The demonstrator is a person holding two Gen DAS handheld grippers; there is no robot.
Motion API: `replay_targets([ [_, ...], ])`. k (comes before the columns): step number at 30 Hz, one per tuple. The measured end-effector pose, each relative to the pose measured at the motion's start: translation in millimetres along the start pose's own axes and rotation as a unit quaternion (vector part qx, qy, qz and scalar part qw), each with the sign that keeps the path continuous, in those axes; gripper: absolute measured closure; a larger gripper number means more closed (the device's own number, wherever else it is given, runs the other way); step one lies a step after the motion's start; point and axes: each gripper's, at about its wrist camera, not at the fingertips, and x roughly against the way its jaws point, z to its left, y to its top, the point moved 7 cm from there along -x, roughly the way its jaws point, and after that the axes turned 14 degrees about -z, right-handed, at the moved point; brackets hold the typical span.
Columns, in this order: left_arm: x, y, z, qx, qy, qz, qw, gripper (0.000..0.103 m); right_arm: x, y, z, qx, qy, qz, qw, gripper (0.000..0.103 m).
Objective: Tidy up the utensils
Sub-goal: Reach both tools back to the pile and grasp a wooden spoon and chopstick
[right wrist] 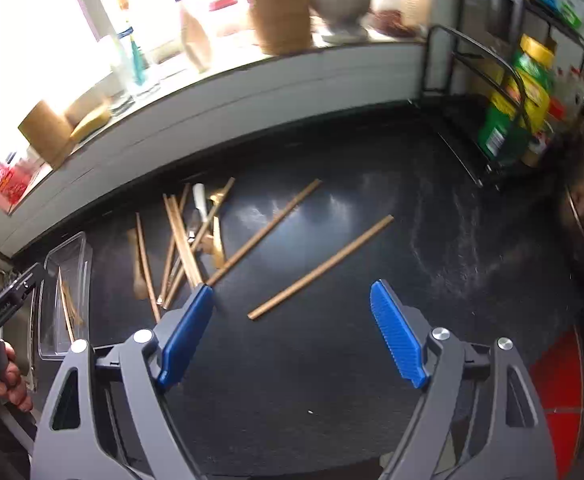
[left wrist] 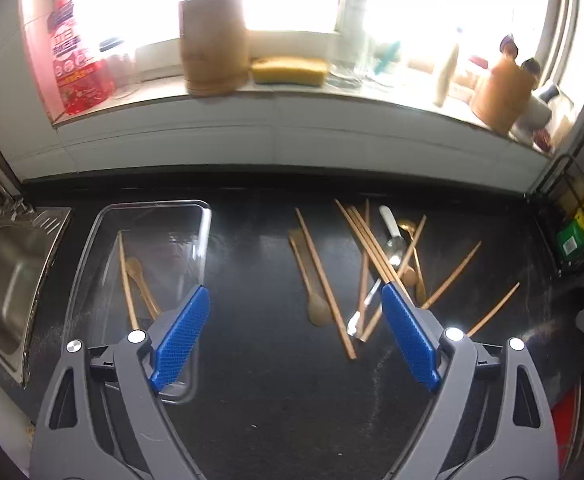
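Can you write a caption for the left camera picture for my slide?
Open left gripper above a dark counter, scattered chopsticks and spoons ahead, clear tray at left.

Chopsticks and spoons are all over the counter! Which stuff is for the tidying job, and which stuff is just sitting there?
For the job:
- clear tray, already holding a wooden spoon
- loose chopsticks
- wooden spoon on the counter
- metal spoon
- both open grippers, left gripper and right gripper

Just sitting there:
- sponge
- red soap bottle
- sink
- spice rack
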Motion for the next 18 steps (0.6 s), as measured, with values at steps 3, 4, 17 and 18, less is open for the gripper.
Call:
replay_targets([
  [3,-2.2,-6.9,-11.3,-0.004,0.003,0.006,1.0000,0.017,-5.1,-6.8,-17.1,-0.007,-0.008,0.012,1.000,0.024],
  [4,-2.3,-9.1,-15.0,-0.003,0.004,0.008,1.0000,0.017,-7.2,-6.3,-17.4,-0.008,-0.006,0.014,1.000,0.024],
  [17,-10.5,-4.2,-17.0,-0.007,0.023,0.002,0.9997,0.017,-35.1,-5.9,-2.5,0.016,-0.001,0.029,0.999,0.024],
  [18,-14.0,-4.5,-16.3,-0.007,0.025,0.002,0.9997,0.017,-39.5,-6.4,-1.9,0.018,-0.003,0.032,0.999,0.024],
])
